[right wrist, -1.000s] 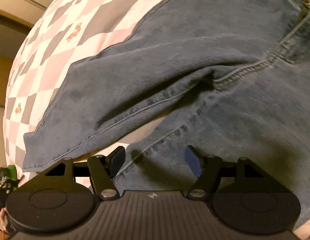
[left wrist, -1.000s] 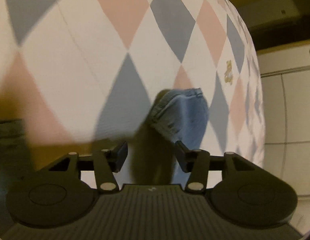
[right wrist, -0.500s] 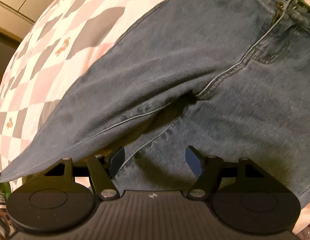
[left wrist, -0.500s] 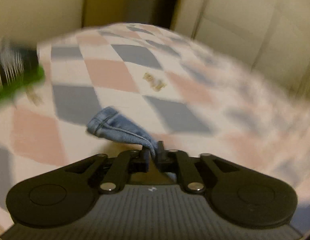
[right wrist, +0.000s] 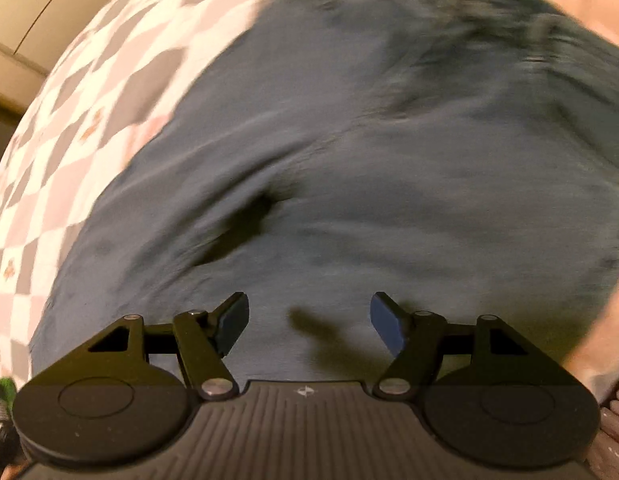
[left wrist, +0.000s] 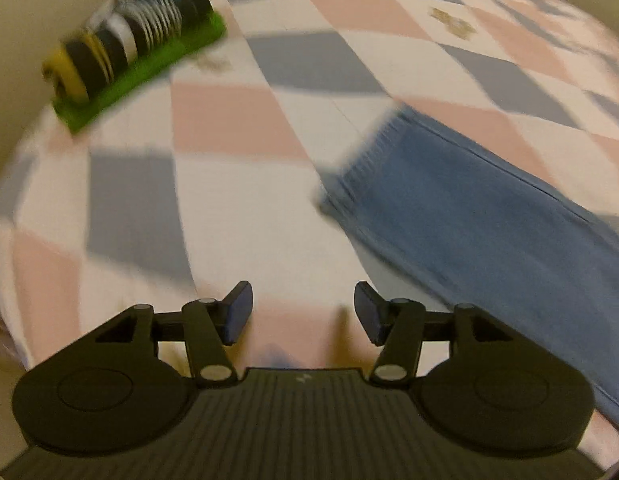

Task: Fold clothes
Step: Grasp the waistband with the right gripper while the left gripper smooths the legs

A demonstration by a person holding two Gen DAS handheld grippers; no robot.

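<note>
Blue jeans lie spread on a checked bedsheet. In the left wrist view one jeans leg (left wrist: 469, 216) stretches from the middle to the lower right, its hem end toward the middle of the sheet. My left gripper (left wrist: 303, 316) is open and empty, above bare sheet just left of the leg. In the right wrist view the jeans (right wrist: 349, 184) fill most of the frame, with a dark fold near the crotch. My right gripper (right wrist: 307, 322) is open and empty, close over the denim. Both views are motion blurred.
The bedsheet (left wrist: 229, 120) has pink, grey and white diamonds. A green-based object with black, white and yellow rings (left wrist: 137, 52) lies at the sheet's far left corner. Beige wall panels (right wrist: 37, 8) lie beyond the bed.
My left gripper, shut on the jeans leg hem half a second ago, has opened and let it go; the leg now lies flat. My right gripper has shifted over the jeans, still open.
</note>
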